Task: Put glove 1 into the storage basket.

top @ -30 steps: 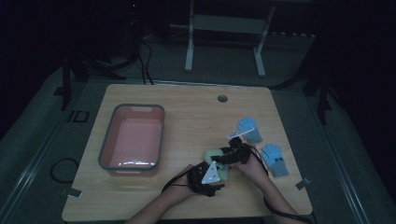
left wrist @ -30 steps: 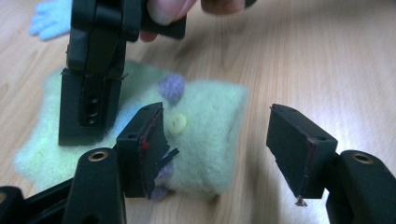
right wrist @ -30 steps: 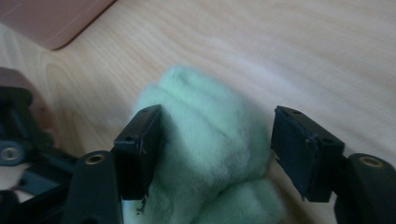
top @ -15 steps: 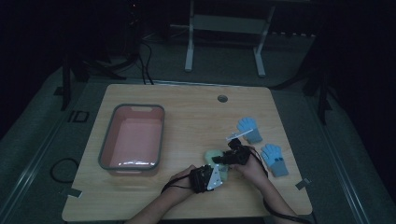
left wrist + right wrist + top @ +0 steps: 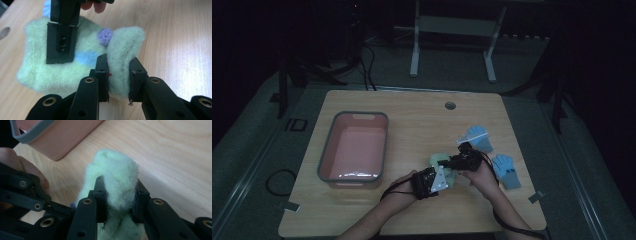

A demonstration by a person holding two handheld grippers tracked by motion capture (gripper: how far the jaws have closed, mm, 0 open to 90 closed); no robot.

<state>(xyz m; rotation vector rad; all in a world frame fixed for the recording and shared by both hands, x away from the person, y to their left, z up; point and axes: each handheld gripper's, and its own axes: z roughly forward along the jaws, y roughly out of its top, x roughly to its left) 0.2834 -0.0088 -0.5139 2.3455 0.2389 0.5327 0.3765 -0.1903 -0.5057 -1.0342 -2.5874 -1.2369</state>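
Wooden desk (image 5: 412,125), both grippers (image 5: 117,75) (image 5: 118,195) clamped on the fuzzy green glove (image 5: 62,67); pulling apart could probably stretch it.

Your pale green fuzzy glove (image 5: 82,55), with blue and purple patches, lies bunched on the table right of the pink tub (image 5: 354,147).

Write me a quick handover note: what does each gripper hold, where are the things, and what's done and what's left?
Left gripper: shut on a raised fold of the green fuzzy glove.
Right gripper: shut on another bunch of the same glove.
The glove lies on the table at the front, right of the pink bin; two blue gloves lie farther right.
Done: both grips set. Left: probably moving the gloves to the bin, which looks empty.
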